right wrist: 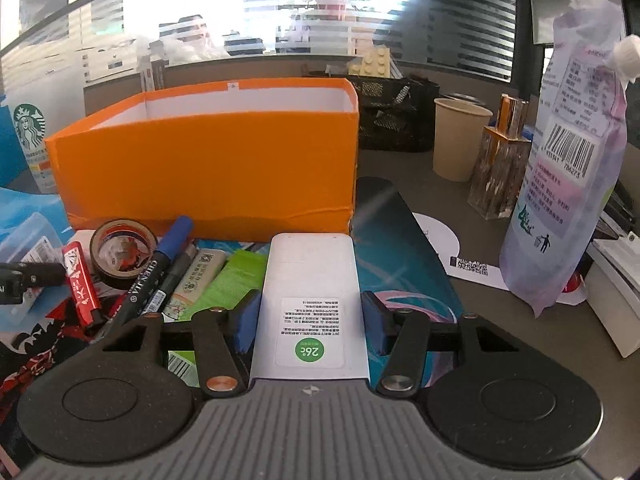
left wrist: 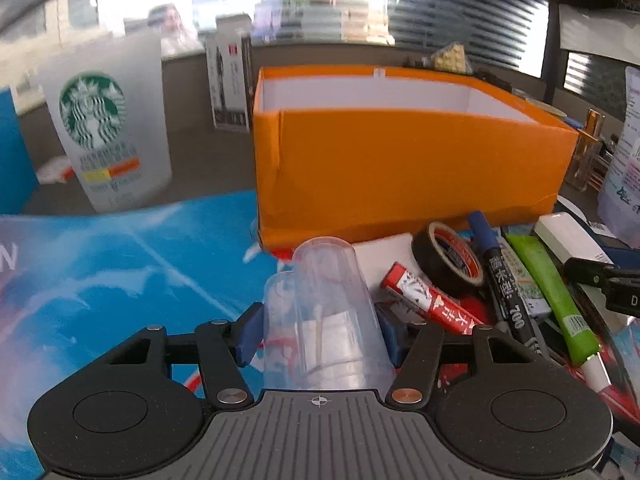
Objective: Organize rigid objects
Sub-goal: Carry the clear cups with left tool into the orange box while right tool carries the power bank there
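An open orange box [left wrist: 400, 168] with a white inside stands ahead; it also shows in the right wrist view [right wrist: 208, 172]. My left gripper [left wrist: 320, 332] is shut on a clear plastic cup [left wrist: 332, 300] lying on its side. My right gripper [right wrist: 310, 320] is shut on a white remote control [right wrist: 312, 296], held face down with a green 26°C sticker. Between them lie a black tape roll [left wrist: 448, 258], a red tube [left wrist: 428, 300], a black marker with a blue cap [left wrist: 504, 284], a green tube [left wrist: 556, 296] and a white eraser [right wrist: 200, 276].
A Starbucks cup [left wrist: 104, 128] stands at the left, with a small white carton [left wrist: 228, 80] behind. At the right stand a paper cup [right wrist: 460, 140], a perfume bottle [right wrist: 500, 164], a purple spout pouch [right wrist: 568, 168] and a black mesh organizer [right wrist: 392, 116]. A blue mat [left wrist: 120, 264] covers the table.
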A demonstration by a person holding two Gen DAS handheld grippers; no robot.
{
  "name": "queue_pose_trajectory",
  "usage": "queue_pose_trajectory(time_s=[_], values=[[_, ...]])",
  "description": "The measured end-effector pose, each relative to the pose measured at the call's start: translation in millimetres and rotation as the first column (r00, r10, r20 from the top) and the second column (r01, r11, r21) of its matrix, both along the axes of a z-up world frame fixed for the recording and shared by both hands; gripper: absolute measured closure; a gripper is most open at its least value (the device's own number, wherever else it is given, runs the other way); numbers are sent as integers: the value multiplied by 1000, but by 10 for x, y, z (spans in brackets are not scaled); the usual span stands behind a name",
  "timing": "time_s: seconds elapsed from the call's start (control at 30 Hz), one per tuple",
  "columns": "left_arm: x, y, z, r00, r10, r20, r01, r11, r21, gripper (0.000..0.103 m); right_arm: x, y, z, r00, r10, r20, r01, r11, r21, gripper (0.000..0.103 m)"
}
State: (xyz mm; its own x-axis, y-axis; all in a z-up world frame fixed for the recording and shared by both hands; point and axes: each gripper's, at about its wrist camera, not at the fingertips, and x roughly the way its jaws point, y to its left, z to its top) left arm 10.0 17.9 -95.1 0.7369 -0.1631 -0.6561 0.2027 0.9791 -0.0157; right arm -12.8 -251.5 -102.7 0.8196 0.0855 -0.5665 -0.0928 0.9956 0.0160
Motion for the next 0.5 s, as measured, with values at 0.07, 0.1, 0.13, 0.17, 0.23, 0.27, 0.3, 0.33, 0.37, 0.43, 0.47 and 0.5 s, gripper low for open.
queue_pose_trajectory(time_s=[0.07, 0.1, 0.13, 0.17, 0.23, 0.27, 0.3, 0.33, 0.37, 0.43, 0.47, 0.5], values=[[-11, 8, 2, 1000, 3, -1, -3, 1000, 4, 46, -7, 5, -9, 1000, 5, -2, -5, 1000, 6, 53], [-23, 17, 2, 1000, 5, -2, -5, 1000, 2, 47, -19, 6, -10, 1000, 6, -2, -6, 1000, 10, 53], [-32, 31, 5, 1000, 6, -6, -6, 1000, -6, 47, -29, 9, -3, 1000, 5, 2, -5, 1000, 13, 53], [-40, 48, 11, 1000, 6, -12, -6, 1000, -18, 47, -51, 9, 10, 1000, 0, 12, 0, 1000, 17, 53], [-54, 68, 37, 1000, 15, -3, -15, 1000, -21, 47, -95, 13, 64, 1000, -2, 30, 2, 1000, 15, 53], [-68, 81, 71, 1000, 18, 9, -18, 1000, -20, 47, -115, 12, 93, 999, -4, 41, 3, 1000, 11, 53], [-79, 89, 104, 1000, 17, 18, -17, 1000, -22, 47, -134, 10, 122, 999, -5, 52, 5, 1000, 5, 53], [-92, 97, 148, 999, 17, 29, -16, 1000, -25, 47, -152, 7, 155, 998, -6, 62, 6, 1000, -1, 53], [-105, 99, 194, 999, 16, 41, -15, 1000, -26, 47, -166, -1, 177, 997, -8, 71, 9, 1000, -3, 53], [-134, 109, 286, 998, 15, 65, -13, 1000, -28, 47, -202, -16, 231, 996, -13, 86, 13, 1000, -1, 53], [-154, 111, 347, 997, 12, 78, -9, 999, -31, 47, -220, -22, 256, 995, -14, 94, 14, 1000, 0, 53], [-168, 118, 394, 996, 10, 88, -7, 999, -34, 47, -238, -27, 284, 995, -15, 102, 15, 1000, 2, 53]])
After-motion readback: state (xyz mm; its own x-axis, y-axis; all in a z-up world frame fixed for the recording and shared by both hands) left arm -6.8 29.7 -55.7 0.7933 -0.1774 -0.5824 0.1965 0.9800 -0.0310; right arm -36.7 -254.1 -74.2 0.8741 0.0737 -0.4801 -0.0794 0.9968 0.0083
